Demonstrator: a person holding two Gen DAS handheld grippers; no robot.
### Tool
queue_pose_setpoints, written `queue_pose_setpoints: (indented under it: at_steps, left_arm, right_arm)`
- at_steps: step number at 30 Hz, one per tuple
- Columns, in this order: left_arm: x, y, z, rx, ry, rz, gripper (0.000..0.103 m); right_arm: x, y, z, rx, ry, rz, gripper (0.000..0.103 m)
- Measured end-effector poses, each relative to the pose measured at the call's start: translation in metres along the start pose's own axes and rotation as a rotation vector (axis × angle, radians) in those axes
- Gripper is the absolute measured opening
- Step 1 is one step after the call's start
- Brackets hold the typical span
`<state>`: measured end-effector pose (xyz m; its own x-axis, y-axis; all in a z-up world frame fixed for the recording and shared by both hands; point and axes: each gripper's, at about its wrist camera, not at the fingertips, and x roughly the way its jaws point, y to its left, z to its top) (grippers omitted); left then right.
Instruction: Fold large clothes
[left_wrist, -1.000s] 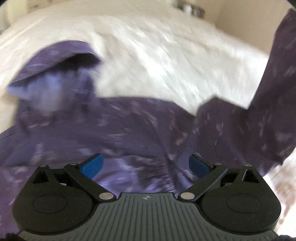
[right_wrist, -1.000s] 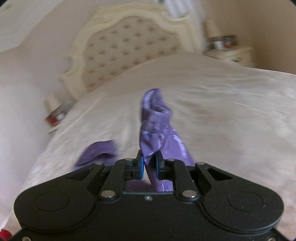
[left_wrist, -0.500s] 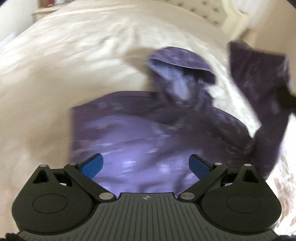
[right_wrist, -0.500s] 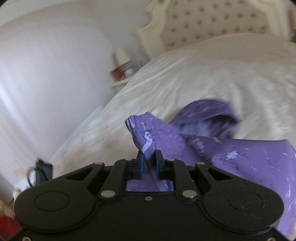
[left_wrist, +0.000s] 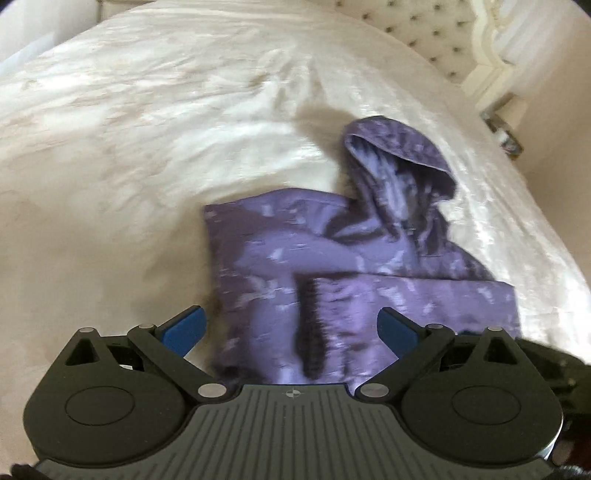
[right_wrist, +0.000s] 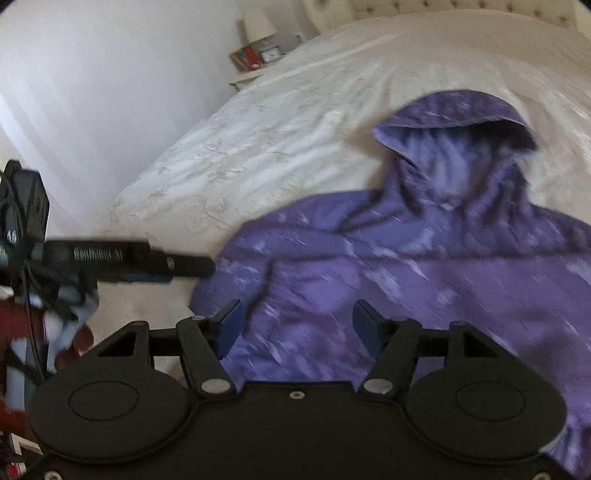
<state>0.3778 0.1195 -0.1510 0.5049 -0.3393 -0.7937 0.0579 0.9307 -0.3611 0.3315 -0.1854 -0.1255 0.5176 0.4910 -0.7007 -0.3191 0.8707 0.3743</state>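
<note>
Right claw opening, nothing pinched; left claw spread wide, empty. Mottled purple hooded sweatshirt lies on cream quilted bedspread, sleeves look folded in. Next, I reckon: grab hem, fold up twd hood.

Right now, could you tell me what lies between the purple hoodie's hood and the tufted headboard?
Only bare cream bedspread lies between the purple hoodie's hood and the tufted headboard, as the left wrist view shows.
</note>
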Motion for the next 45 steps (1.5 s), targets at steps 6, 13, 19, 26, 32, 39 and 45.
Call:
queue_pose_setpoints:
  at_steps: [6,13,19,26,32,39,45]
  left_arm:
    - [0.032,-0.043,0.000,0.119,0.034,-0.066,0.100]
    - [0.101,-0.069,-0.018,0.297,0.172,0.111,0.098]
    - [0.113,-0.071,-0.031,0.415,0.207,0.221,0.097]
    - [0.057,-0.115,-0.013,0.369,0.090,0.095,0.096]
    - [0.069,-0.205,0.009,0.529,0.090,-0.067,0.094]
    - [0.118,-0.321,0.009,0.776,0.114,-0.173,0.092]
    - [0.177,-0.387,0.000,0.859,0.218,-0.204,0.077]
  right_arm:
    - [-0.024,-0.045,-0.014,0.053,0.006,-0.134,0.069]
    - [-0.032,-0.121,-0.036,0.203,0.036,-0.345,0.070]
    - [-0.058,-0.172,-0.077,0.446,0.087,-0.374,0.068]
    - [-0.113,-0.180,-0.084,0.462,-0.032,-0.299,0.068]
    - [-0.110,-0.220,-0.092,0.624,-0.060,-0.209,0.061]
    - [-0.108,-0.250,-0.094,0.711,-0.107,-0.175,0.061]
    - [-0.099,-0.252,-0.089,0.641,-0.084,-0.192,0.015]
